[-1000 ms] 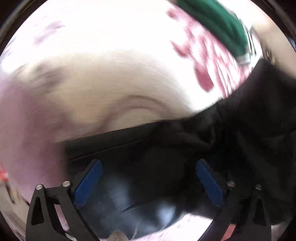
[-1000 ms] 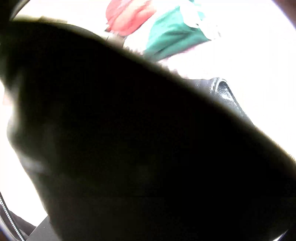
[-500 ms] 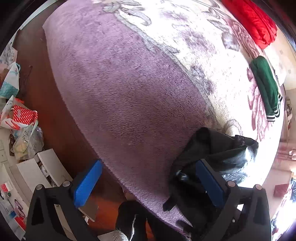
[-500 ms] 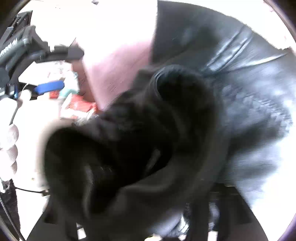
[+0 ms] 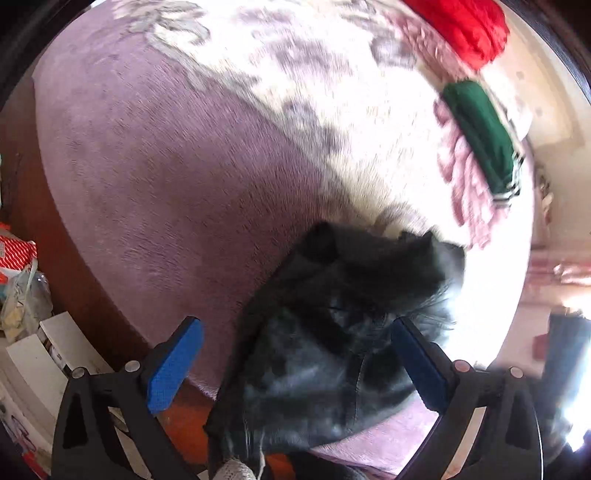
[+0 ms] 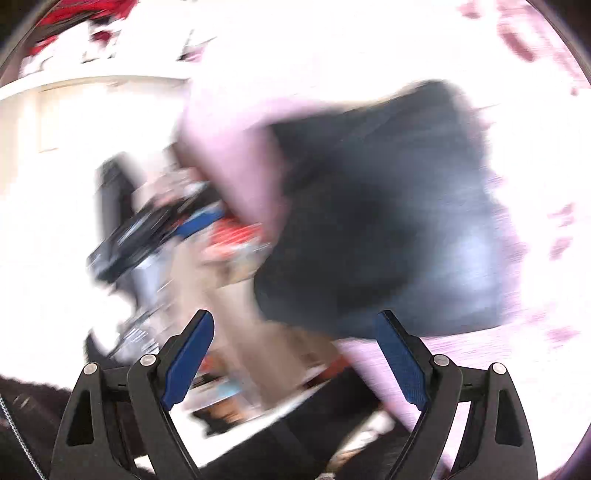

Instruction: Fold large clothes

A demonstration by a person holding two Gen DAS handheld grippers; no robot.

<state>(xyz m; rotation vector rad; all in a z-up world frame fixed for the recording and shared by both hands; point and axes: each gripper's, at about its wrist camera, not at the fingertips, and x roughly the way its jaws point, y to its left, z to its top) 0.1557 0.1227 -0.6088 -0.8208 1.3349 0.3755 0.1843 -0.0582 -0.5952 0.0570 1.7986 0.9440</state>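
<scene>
One black jacket (image 5: pixel 332 350) is bunched in a heap at the near edge of the purple blanket (image 5: pixel 166 166), around 6 o'clock in the left view, with part of it drooping over the edge toward the orange floor (image 5: pixel 181 435). The left gripper (image 5: pixel 295 369) hangs over it with both blue pads spread wide and nothing pinched between them. The heap sits right between the two fingers, though I can't tell if either one actually touches it.

Further back on the blanket there are two more garments: one folded green top (image 5: pixel 484 136) at about 2 o'clock and one red bundle (image 5: pixel 465 26) at about 1 o'clock, near each other but apart.

The right view is heavily blurred. The right gripper (image 6: pixel 295 362) is also spread wide, holding nothing, with the jacket (image 6: pixel 388 206) up around 1 o'clock from it, lying on the blanket (image 6: pixel 236 147). At 9 o'clock there's a smeared shape with a blue pad, probably the other gripper (image 6: pixel 162 229).
</scene>
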